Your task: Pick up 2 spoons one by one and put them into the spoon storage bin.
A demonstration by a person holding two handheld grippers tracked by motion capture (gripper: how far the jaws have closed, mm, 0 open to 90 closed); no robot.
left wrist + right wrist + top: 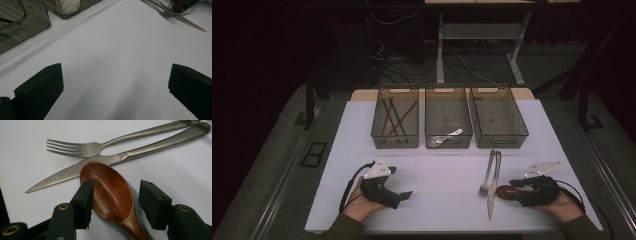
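— Nearest the camera?

— Both hands on a white tabletop (437, 170). Left gripper (404, 196) gapes wide over bare surface. Right gripper (514, 184) stands half open around a brown wooden spoon (110, 192); one pad seems to touch the bowl's edge, the other is clear of it.

— Spoon's axis?

— Bowl toward the steel fork (486, 177) and steel knife (493, 187), handle back between the jaws.

— Beyond?

— Three smoky plastic bins (448, 122), then dark floor, cables and desk legs.

Reddish-brown wooden spoon (110, 192); silver fork (100, 146), knife (120, 160); white table (437, 170); smoky-grey bins (448, 122).
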